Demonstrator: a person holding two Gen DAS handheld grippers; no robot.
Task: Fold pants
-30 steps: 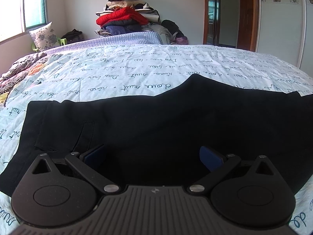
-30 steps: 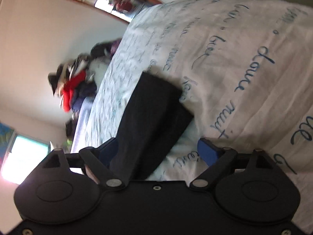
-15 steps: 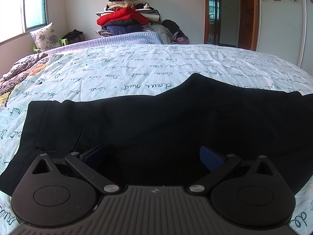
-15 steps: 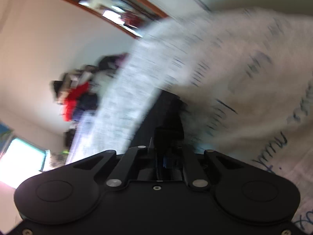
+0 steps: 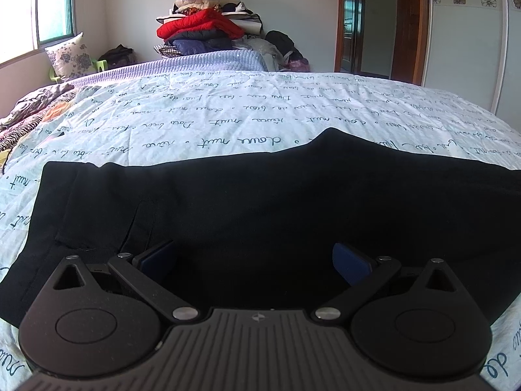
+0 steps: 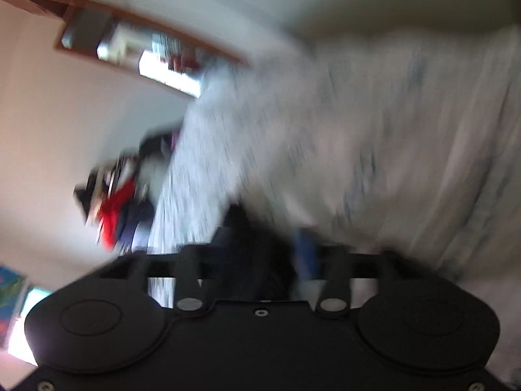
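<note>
My left gripper point(image 5: 255, 255) sits wide over the black pants point(image 5: 293, 202) on the bed point(image 5: 228, 110); my right gripper point(image 6: 260, 254), blurred, pinches dark pants cloth.

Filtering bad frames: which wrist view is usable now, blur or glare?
Left wrist: sharp, black pants and bedspread lettering legible, window blown out, fisheye bending. Right wrist: heavy motion blur, right gripper state unreadable.
</note>
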